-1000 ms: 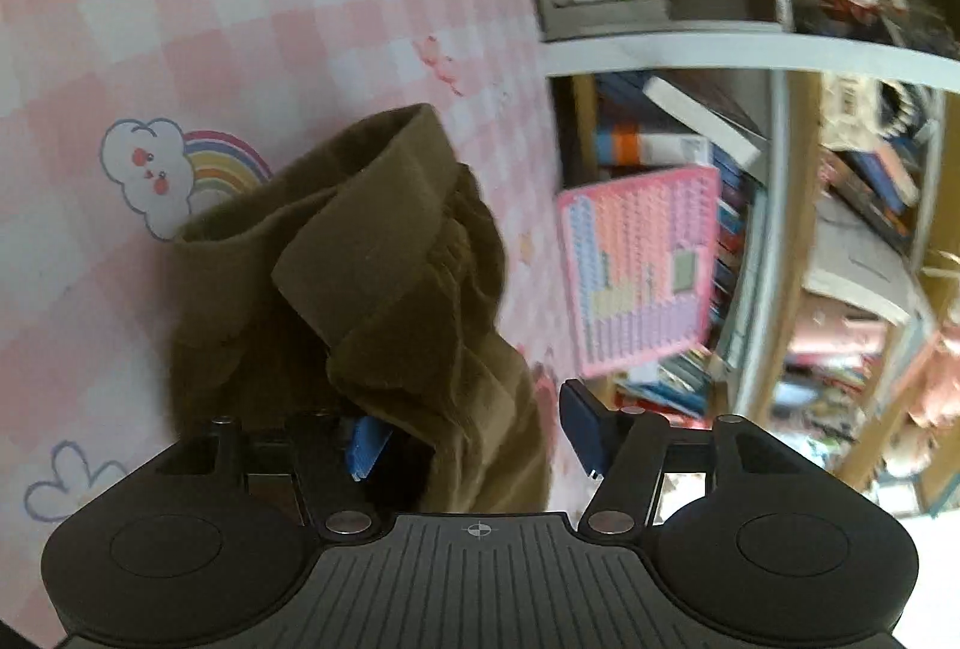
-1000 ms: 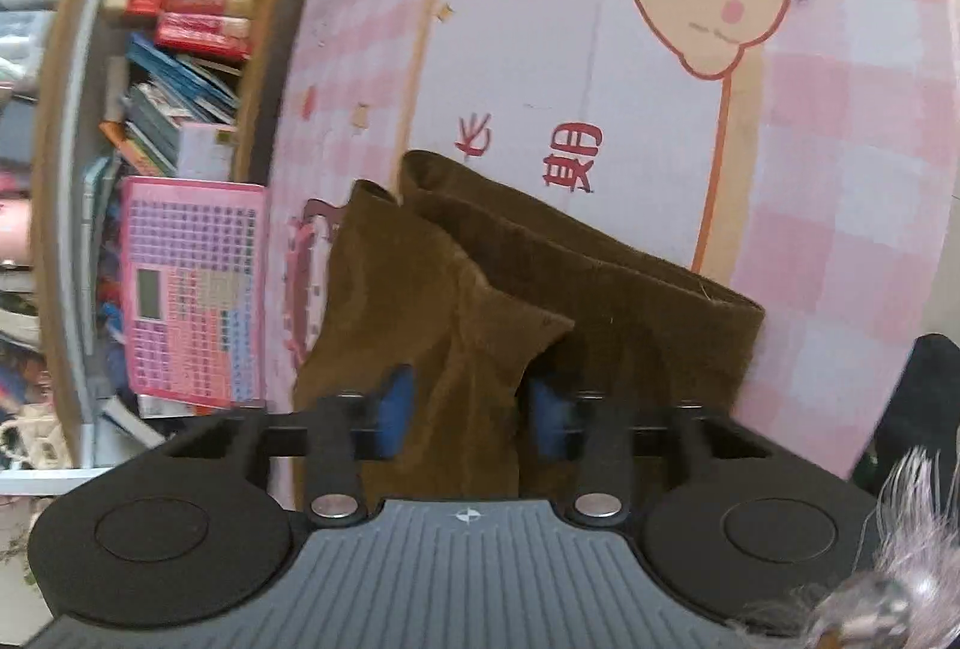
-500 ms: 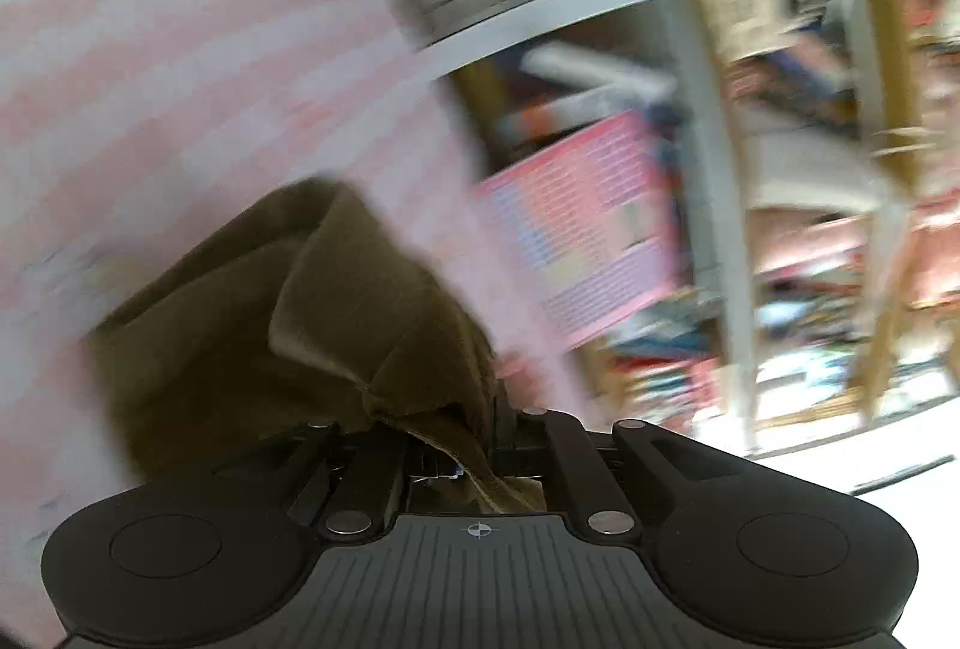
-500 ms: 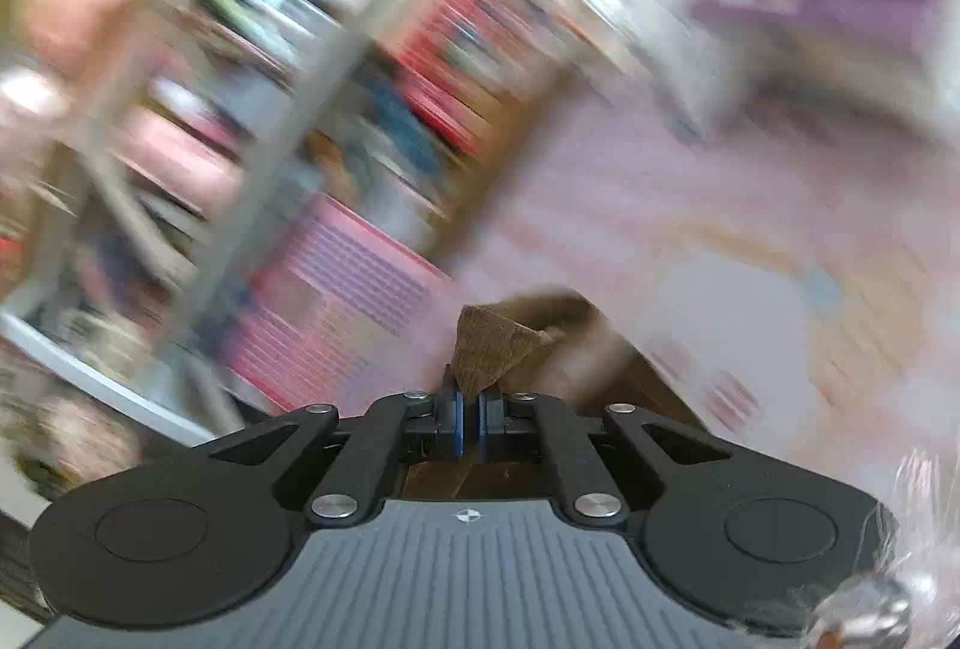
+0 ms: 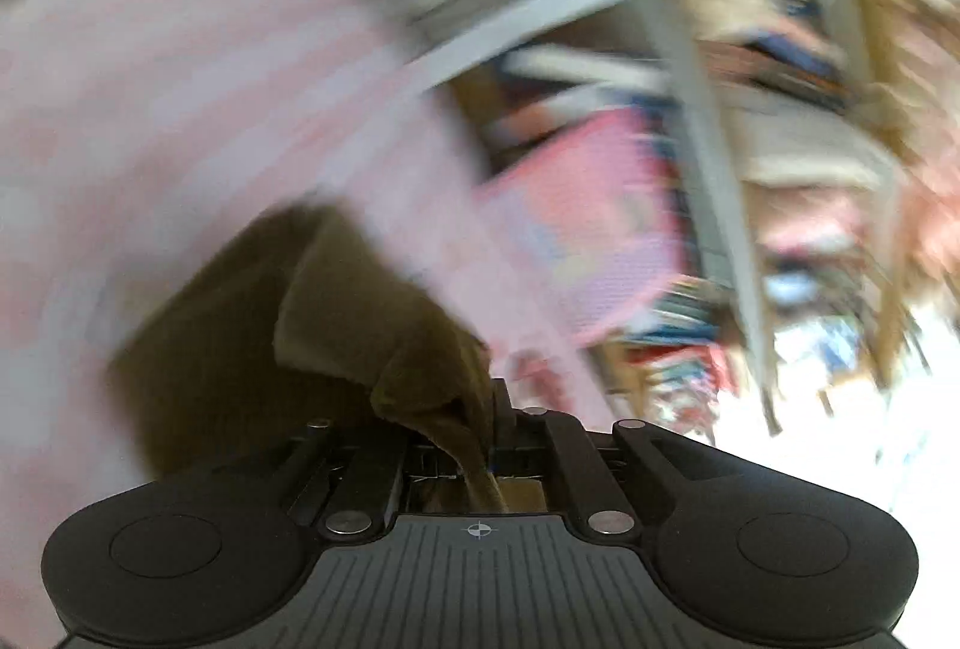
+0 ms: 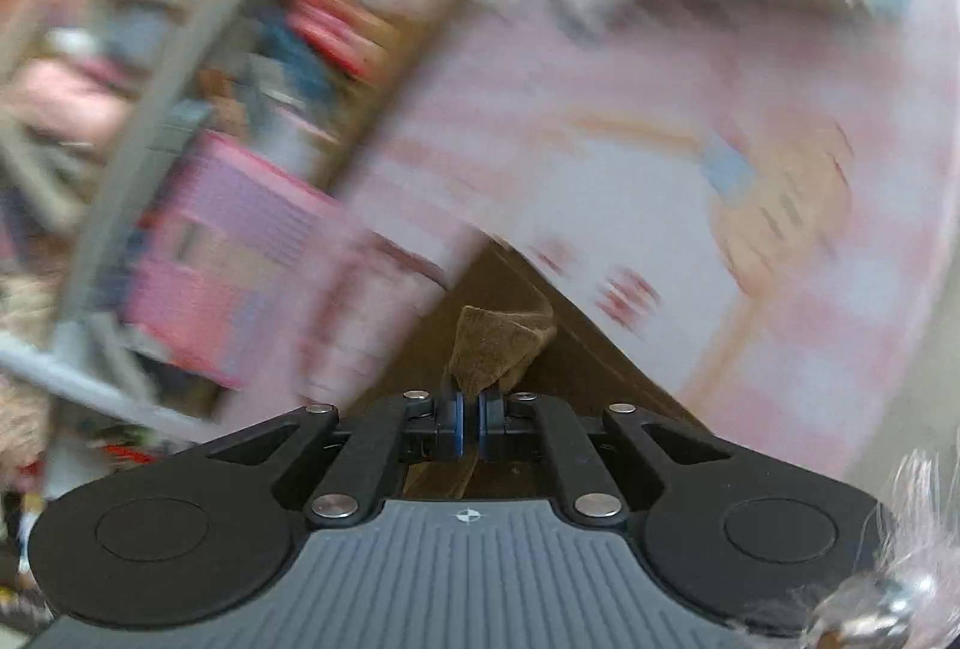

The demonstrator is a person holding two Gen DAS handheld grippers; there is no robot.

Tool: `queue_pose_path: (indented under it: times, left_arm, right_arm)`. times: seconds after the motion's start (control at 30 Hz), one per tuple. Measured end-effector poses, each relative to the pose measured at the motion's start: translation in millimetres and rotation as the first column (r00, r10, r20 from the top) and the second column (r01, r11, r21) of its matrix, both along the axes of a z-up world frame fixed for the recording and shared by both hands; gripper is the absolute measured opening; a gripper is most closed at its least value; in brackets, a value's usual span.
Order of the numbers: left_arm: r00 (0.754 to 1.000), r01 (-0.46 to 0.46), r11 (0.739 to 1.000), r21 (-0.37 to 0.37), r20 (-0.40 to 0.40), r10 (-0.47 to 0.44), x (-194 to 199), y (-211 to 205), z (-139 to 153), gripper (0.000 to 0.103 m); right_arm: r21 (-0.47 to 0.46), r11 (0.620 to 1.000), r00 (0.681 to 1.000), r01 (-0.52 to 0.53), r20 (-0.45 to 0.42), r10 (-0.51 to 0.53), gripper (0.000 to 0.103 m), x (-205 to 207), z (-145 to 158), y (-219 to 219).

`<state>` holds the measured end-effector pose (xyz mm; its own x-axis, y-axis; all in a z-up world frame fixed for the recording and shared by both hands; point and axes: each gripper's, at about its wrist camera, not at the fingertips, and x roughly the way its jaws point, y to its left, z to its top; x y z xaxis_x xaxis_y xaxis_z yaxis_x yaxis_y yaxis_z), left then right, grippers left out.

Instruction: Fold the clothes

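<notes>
Pink checked cloth with cartoon prints covers the table (image 6: 780, 205), and both views are smeared by motion, so detail is scarce. On it, toward the near edge, lies the brown garment (image 5: 240, 349), bunched in soft folds; part of it is lifted off the cloth by both tools. The left gripper (image 5: 480, 445) is clamped on a thick wad of fabric, which spills over its jaws and hides them. The right gripper (image 6: 471, 424) has its blue pads pressed together on a thin pointed corner that stands up just beyond them.

That thin corner is the weak hold: a quick pull could slip it free, and the fabric would drop back crumpled. The left wad may hold several layers, so a lift could drag up more than the intended edge.

Blur and bunching keep me from telling the garment's long axis or which way it points.

Beyond the far edge stand crowded bookshelves (image 5: 780, 120) and a pink board (image 6: 240, 265).
</notes>
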<state>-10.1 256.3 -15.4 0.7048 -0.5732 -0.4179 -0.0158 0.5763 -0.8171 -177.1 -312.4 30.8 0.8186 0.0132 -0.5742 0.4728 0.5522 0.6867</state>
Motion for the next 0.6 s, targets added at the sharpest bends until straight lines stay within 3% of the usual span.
queue_pose_path:
  times: [0.07,0.17,0.23,0.33,0.6]
  left_arm:
    - [1.000,0.022,0.999,0.048,-0.003,-0.022,-3,0,-1,0.006]
    - [0.980,0.011,0.998,0.063,-0.200,0.002,-10,5,-45,0.006]
    - [0.963,-0.003,0.998,0.057,-0.268,0.018,-20,6,-64,0.007]
    - [0.961,-0.025,1.000,0.018,-0.275,0.029,-32,10,-71,0.010]
    - [0.960,-0.004,1.000,0.009,-0.279,0.006,-29,8,-72,0.016]
  right_arm:
    - [-0.027,1.000,0.999,-0.007,-0.036,0.006,0.004,-8,-1,4]
    - [0.012,1.000,0.977,-0.003,-0.213,0.005,0.005,-10,-42,4]
    - [0.014,1.000,0.962,-0.001,-0.271,0.005,0.005,-13,-62,8]
    - [-0.026,1.000,0.968,-0.011,-0.253,0.005,0.006,-16,-65,14]
    - [-0.066,0.997,0.963,-0.041,-0.268,0.022,0.010,-4,-59,27]
